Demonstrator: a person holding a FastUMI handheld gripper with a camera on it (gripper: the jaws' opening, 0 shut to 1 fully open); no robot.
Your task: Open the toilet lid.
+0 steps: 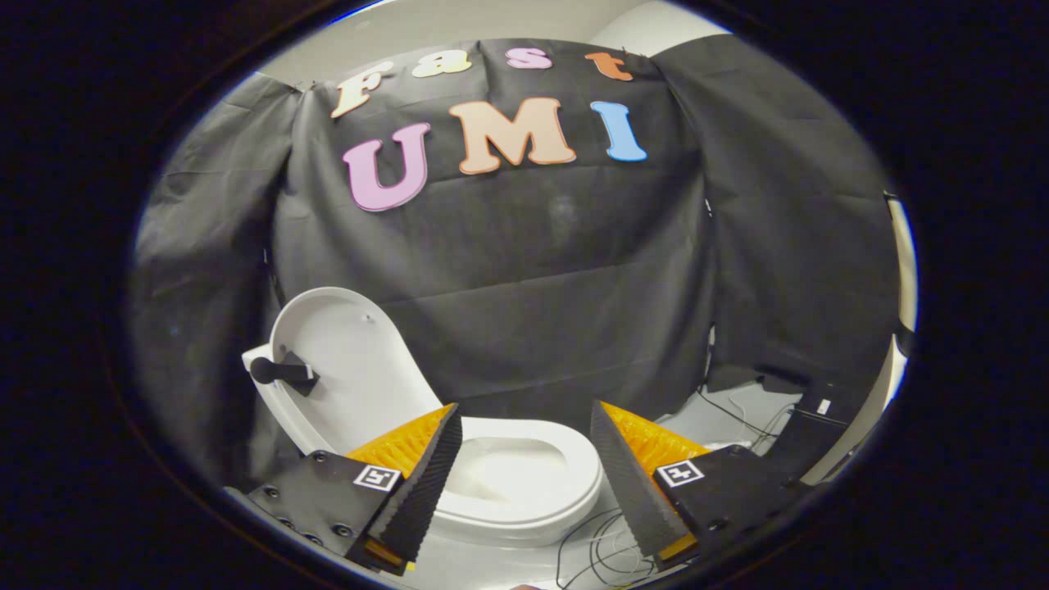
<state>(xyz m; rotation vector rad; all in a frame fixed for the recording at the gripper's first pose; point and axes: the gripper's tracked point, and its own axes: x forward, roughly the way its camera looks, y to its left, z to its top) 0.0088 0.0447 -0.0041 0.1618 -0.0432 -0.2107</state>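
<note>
A white toilet (524, 492) stands on the floor just ahead of my fingers, its seat ring and bowl showing between them. Its white lid (344, 369) is raised, leaning back and to the left against the black cloth wall. A black knob handle (283, 373) sticks out from the lid's edge. My gripper (524, 442) is open, fingers wide apart with nothing between them, held above and in front of the bowl, apart from the lid.
Black cloth (574, 270) hangs behind and around the toilet. Thin black cables (606, 549) lie on the pale floor beside the bowl. A dark box (807, 426) with cords sits on the floor to the right.
</note>
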